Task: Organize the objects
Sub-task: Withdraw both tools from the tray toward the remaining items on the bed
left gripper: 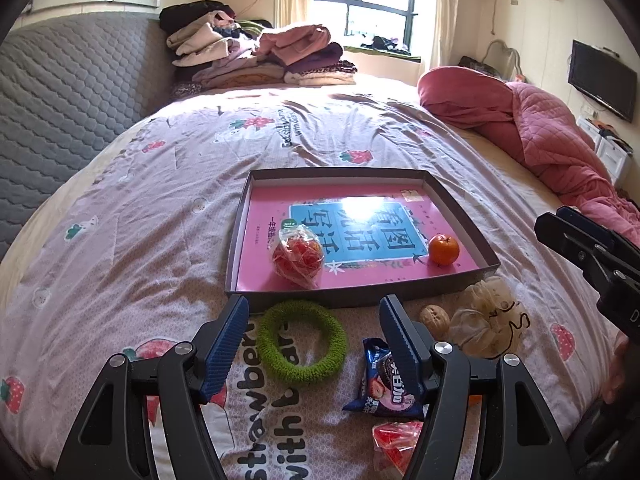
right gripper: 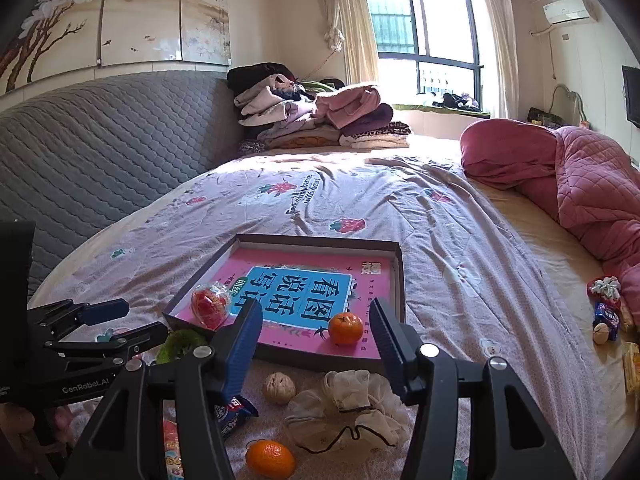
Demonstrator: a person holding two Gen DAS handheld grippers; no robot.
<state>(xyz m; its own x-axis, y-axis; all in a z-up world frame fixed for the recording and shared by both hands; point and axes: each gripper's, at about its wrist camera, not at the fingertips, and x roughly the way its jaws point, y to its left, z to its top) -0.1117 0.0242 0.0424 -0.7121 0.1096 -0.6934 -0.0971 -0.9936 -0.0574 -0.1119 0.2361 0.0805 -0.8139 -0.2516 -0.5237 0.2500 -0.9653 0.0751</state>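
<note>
Far ahead, a pile of folded clothes [right gripper: 320,120] sits at the back of the bed. Behind the pile is a big window [right gripper: 424,40] with cream curtains [right gripper: 348,24] at its sides. To the left runs a gray padded headboard [right gripper: 100,140], and above it a wall picture of flowering branches [right gripper: 100,12]. Ahead to the right lies a bunched-up pink quilt [right gripper: 568,172]. High up on the right wall is a white air conditioner [right gripper: 568,10]. A dark TV [left gripper: 602,80] hangs lower on that wall.
</note>
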